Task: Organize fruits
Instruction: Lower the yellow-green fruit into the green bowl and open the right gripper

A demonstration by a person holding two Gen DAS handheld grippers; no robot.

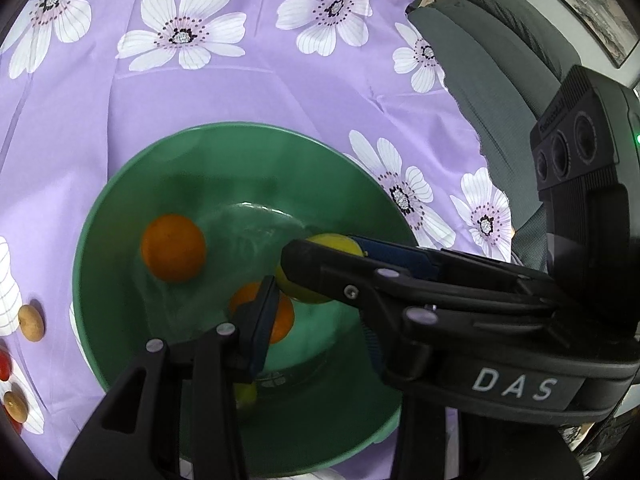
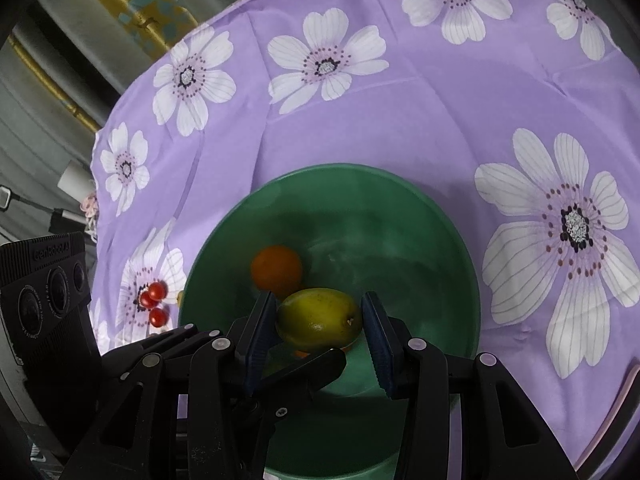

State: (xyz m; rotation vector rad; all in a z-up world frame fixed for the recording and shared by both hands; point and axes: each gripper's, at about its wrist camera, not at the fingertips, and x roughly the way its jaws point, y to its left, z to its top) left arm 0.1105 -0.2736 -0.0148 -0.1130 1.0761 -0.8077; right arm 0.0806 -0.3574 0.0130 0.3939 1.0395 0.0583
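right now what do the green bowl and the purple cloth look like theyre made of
Green bowl: probably plastic or melamine, smooth and semi-glossy; soft blurred highlights show on its inner wall, and the colour is even. Glazed ceramic cannot be ruled out.

Purple cloth: thin woven fabric, likely polyester, with a faint sheen; it holds sharp fold creases and hangs over the table edge, with printed white flowers.

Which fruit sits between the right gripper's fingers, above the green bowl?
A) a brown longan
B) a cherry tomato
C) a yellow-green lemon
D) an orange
C: in the right wrist view the lemon sits between the right gripper's two blue fingers over the green bowl, while an orange lies inside the bowl.
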